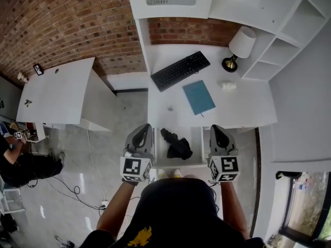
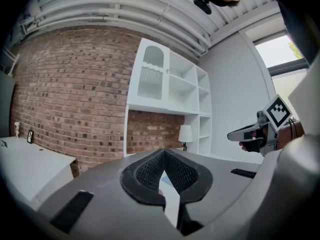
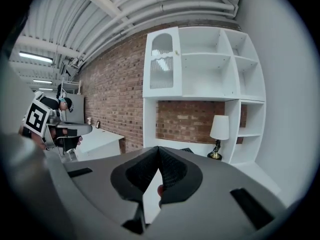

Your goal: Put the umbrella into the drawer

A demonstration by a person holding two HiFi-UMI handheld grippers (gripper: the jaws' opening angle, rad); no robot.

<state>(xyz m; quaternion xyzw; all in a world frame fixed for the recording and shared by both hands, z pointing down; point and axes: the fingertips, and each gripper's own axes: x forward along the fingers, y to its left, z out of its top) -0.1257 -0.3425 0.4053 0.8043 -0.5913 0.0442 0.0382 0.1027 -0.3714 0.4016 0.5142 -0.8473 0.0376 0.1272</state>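
Hovering either side of open drawer [image 1: 198,149]: left tongs [image 1: 145,129] and right tongs [image 1: 217,129]. Both pinched shut, nothing between pads. Both aimed roughly level, toward shelving beyond drawer, not down into it; reads as clear of load, handling done. Umbrella [image 1: 176,144], folded black bundle, lies inside drawer, seemingly nearer its left wall; view too small for strap detail. Drawer pulled out from under tabletop [image 1: 243,107], so pushing it shut probably remains.
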